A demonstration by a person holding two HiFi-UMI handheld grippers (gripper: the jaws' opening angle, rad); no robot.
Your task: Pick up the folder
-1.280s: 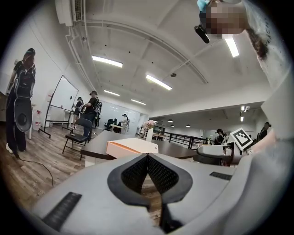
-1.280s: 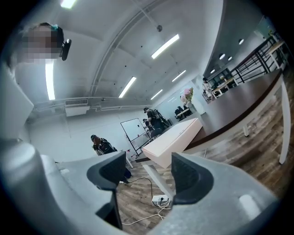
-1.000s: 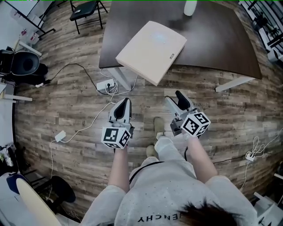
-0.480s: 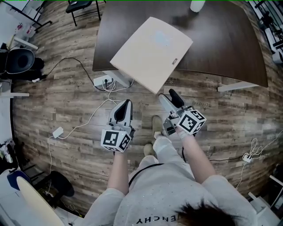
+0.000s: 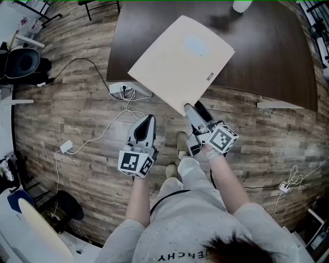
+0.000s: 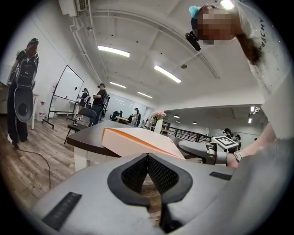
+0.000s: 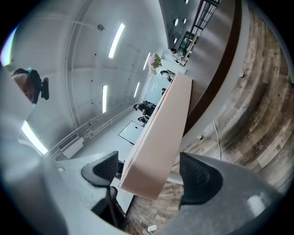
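Person stands facing the table's near edge with a gripper in each hand, both pointed towards the table.

Left gripper (image 5: pixel 147 119): fingers together, tips meeting, nothing between them. It is held over the wood floor (image 5: pixel 67 118), short of the folder and apart from it.

Right gripper (image 5: pixel 196 108): rolled onto its side, jaws opening and wide apart. The folder's (image 5: pixel 180 59) near corner sits between the pads (image 7: pixel 202 176), one pad to each flat face. There is a gap on both sides and no contact.

Folder: pale beige, closed, lying flat and askew on the dark brown table (image 5: pixel 272 56). Its near corner overhangs the table edge towards the person.

Floor, below the table's left corner: white power strip (image 5: pixel 123 90), with a white cable (image 5: pixel 97 139) trailing off to the left.

Far edge of table: a white object (image 5: pixel 241 5), cut off by the frame, kind not clear.

Beyond the table, in the left gripper view: several people (image 6: pixel 98 98) standing about the room.
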